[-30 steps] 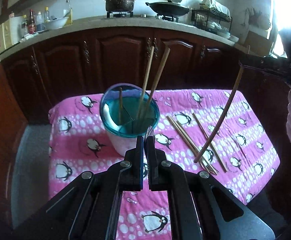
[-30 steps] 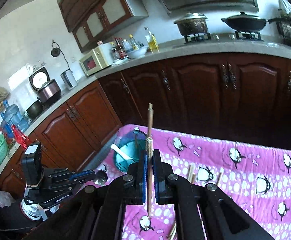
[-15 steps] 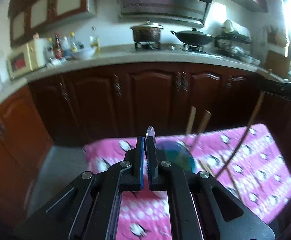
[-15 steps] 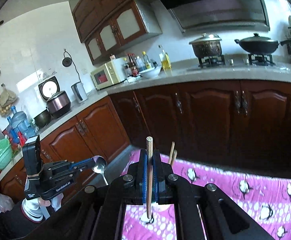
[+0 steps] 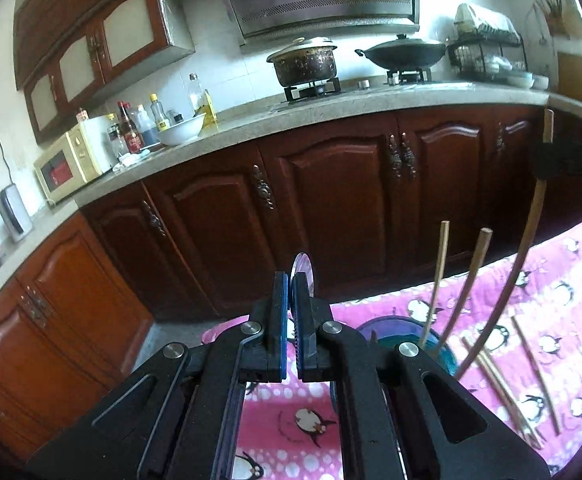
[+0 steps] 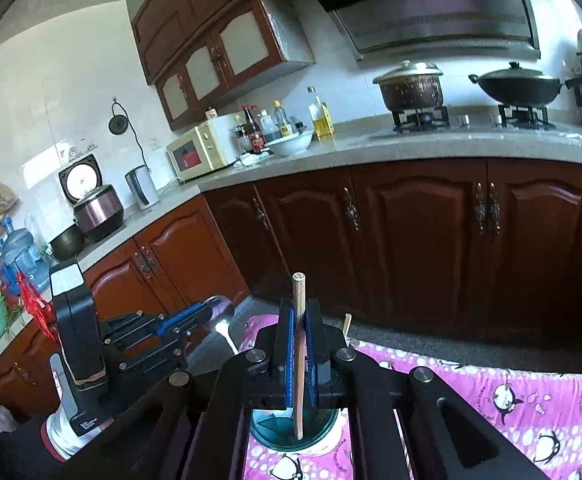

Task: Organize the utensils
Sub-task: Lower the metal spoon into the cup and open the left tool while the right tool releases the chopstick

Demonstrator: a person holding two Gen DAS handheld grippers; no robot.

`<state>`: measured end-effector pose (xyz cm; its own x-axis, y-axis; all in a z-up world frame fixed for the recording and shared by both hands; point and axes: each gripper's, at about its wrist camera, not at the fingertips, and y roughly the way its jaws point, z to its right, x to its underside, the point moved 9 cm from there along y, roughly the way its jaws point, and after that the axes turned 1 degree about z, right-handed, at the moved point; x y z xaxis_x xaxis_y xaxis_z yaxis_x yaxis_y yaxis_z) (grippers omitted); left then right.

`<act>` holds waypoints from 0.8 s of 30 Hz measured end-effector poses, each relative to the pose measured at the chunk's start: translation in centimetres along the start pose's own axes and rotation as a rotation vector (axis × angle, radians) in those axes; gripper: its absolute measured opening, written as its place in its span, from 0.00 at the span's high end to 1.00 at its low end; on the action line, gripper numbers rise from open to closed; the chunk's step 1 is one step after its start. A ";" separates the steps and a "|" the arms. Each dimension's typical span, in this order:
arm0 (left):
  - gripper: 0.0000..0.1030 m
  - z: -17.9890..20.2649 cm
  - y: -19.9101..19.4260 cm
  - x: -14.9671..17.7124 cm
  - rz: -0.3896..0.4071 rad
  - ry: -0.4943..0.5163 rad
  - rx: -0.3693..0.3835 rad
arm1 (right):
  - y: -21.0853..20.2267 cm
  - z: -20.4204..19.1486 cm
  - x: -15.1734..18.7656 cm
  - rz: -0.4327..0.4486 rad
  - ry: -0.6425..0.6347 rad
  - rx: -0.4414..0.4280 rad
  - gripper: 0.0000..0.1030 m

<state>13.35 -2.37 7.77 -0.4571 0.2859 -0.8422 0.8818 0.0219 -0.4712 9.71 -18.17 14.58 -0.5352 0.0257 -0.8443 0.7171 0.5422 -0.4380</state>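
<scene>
We see the table (image 5: 571,280) covered in a pink penguin-print cloth, with dark wooden kitchen cabinets (image 5: 331,208) behind it. On the table stands the teal utensil cup (image 6: 323,428), and two chopsticks (image 5: 437,280) rise tilted out of it in the left wrist view. Loose chopsticks (image 5: 499,384) lie on the cloth just beside the cup.

Our left gripper (image 5: 290,320) has its fingers clenched on a metal spoon (image 5: 304,270), whose bowl sticks up just past the fingertips; the right wrist view shows the same spoon (image 6: 221,320) held out to the left of the table.

Our right gripper (image 6: 300,344) has its fingers clamped on a single chopstick (image 6: 299,360), held nearly upright, its lower tip directly over the cup's opening; we cannot tell whether it reaches inside the cup.
</scene>
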 end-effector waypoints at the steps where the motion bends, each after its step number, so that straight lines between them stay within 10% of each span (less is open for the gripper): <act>1: 0.99 0.1 0.3 0.1 -0.003 0.005 -0.004 | 0.2 0.2 0.3 -0.006 0.003 0.001 0.95; 24: 0.98 5.1 4.3 4.8 -0.140 0.032 0.041 | 5.9 3.8 7.0 -0.164 0.144 -0.022 0.95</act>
<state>14.32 -5.78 0.40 -0.5705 0.3135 -0.7591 0.8041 0.0251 -0.5940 11.88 -17.95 4.91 -0.7031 0.0545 -0.7090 0.6063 0.5670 -0.5576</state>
